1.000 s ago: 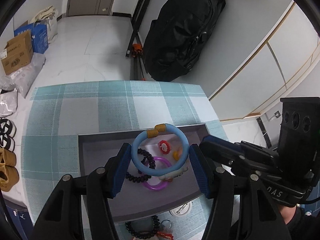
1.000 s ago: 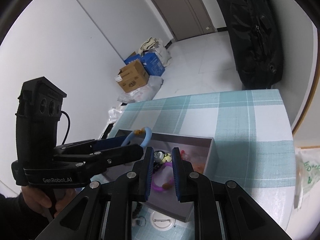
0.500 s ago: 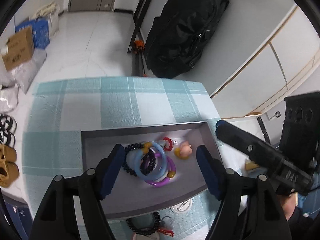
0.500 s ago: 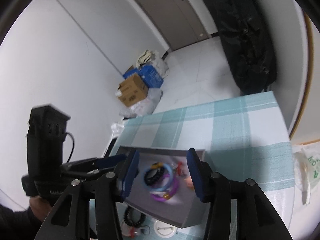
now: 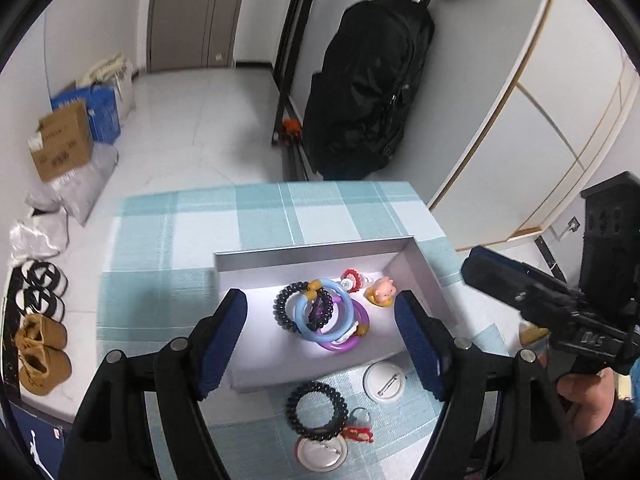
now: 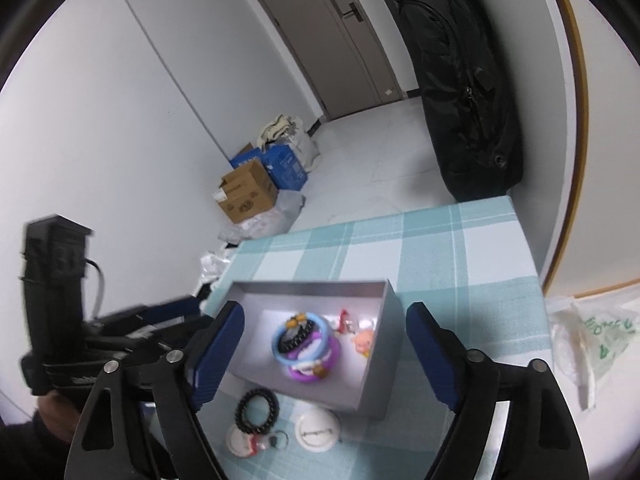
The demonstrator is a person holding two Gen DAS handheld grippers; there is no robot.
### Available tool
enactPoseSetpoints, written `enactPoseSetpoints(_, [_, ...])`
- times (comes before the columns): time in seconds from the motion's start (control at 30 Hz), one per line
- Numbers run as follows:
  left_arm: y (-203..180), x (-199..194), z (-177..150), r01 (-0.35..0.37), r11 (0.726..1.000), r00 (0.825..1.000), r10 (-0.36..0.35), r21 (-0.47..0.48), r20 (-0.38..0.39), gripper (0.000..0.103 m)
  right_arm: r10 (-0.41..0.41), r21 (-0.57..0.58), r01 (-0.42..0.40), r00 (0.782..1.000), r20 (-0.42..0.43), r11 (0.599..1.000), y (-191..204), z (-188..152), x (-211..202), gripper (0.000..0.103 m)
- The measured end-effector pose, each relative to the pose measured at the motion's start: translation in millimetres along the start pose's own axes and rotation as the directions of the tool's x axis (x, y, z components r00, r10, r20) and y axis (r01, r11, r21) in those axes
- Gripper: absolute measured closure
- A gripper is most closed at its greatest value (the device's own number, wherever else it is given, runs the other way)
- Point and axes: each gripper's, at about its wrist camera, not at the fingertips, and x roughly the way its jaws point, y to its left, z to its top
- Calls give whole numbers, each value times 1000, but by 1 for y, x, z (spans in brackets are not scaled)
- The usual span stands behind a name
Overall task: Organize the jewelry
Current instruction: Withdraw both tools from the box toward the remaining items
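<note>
Left hand-held gripper (image 5: pixel 320 320) hanging over grey box (image 5: pixel 312 254) on desk (image 5: pixel 180 240), jaws apart, nothing between. Right hand-held gripper (image 6: pixel 324 336) opening, empty. Blue bangle (image 5: pixel 325 311) lying inside box (atop purple ring (image 5: pixel 352 338)); black bead bracelet (image 5: pixel 316 410) lying outside.

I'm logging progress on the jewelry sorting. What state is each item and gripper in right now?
Grey box: open, no lid on it.
Blue bangle: in the box, stacked on other pieces.
Purple bangle: in the box.
Black bead bracelet: on the tablecloth, outside the box.
White badge: outside the box.
Left gripper: open, empty.
Right gripper: jaws opening, empty.
</note>
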Motion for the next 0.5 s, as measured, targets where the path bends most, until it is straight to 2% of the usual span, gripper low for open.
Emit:
enactPoseSetpoints(0.1, [1,-10,-7,-30,1000,999,30,6,39,31,-15,-8,15,1000,-6,1000,2,-6,-2,17])
enactPoseSetpoints(0.23, [4,-16,-19,-45,999,998,45,3,44,31,-24,-31,24,1000,2,999,8,-13,-9,8])
enactPoseSetpoints(0.4, [10,-15,-40,-71,997,997,71,-2,17,30,-23,-32,23,1000,3,999,14,-22,-17,3])
enactPoseSetpoints(0.5, [16,-14,-49,-61,998,998,61,-29,-18,30,-38,-32,37,999,-9,999,15,-29,-21,1])
